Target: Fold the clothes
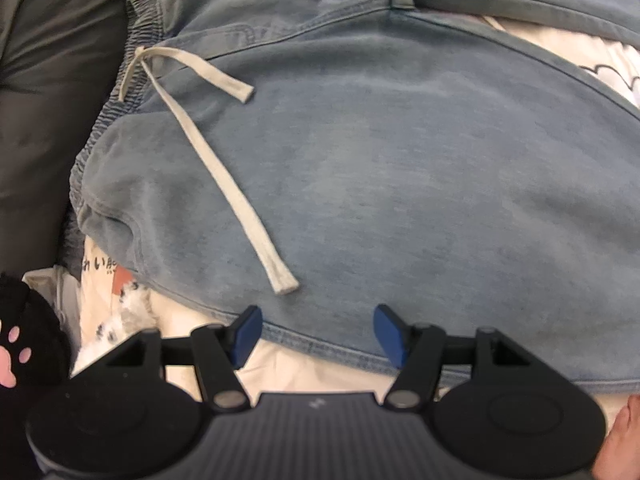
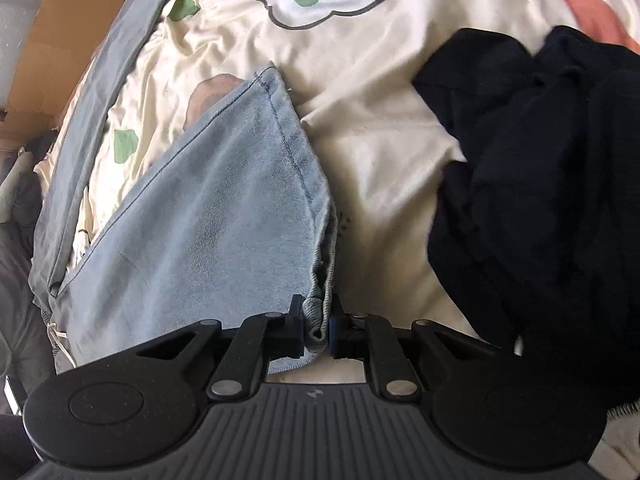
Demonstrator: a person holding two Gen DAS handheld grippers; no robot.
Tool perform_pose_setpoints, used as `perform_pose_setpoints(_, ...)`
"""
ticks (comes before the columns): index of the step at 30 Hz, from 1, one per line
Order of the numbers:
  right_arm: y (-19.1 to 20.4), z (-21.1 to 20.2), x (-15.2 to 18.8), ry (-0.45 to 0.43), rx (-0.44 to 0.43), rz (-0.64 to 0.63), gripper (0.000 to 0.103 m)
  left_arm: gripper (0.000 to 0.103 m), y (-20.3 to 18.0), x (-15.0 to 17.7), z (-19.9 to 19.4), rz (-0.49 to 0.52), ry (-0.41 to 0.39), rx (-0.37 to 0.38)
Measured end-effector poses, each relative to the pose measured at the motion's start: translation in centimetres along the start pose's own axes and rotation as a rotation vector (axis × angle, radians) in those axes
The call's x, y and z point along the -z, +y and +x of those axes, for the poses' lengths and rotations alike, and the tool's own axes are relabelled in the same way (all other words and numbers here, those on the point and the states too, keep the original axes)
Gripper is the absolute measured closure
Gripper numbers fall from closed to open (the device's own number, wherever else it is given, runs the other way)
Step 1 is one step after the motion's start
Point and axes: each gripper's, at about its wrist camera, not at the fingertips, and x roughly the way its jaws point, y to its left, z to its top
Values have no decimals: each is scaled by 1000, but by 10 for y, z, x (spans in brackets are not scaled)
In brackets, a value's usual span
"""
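Light blue denim shorts are laid out on a cream cartoon-print bedsheet, elastic waistband at the left of the left wrist view w/ an off-white drawstring trailing loose across the front. Left gripper sits right at the near hem, blue pads spread wide apart, nothing between them, fabric just past the tips. Right gripper is clamped down on the bunched hem corner of a shorts leg, folded denim squeezed between the fingers. A crumpled black garment sits on the sheet right of that leg, not touching it. Cardboard shows at the far left edge, beyond a strip of grey-blue cloth. Black paw-print item at lower left of the left view.
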Motion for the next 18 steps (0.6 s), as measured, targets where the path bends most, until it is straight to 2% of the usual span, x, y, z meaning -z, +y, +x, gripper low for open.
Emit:
perform_pose_setpoints(11,-3,-2,12,5,47,19,94,38,1,4,-8,4,-12,12)
perform_pose_setpoints(18,-5,4,14,16,70,46,93,38,4,11,-2,-15,14,3)
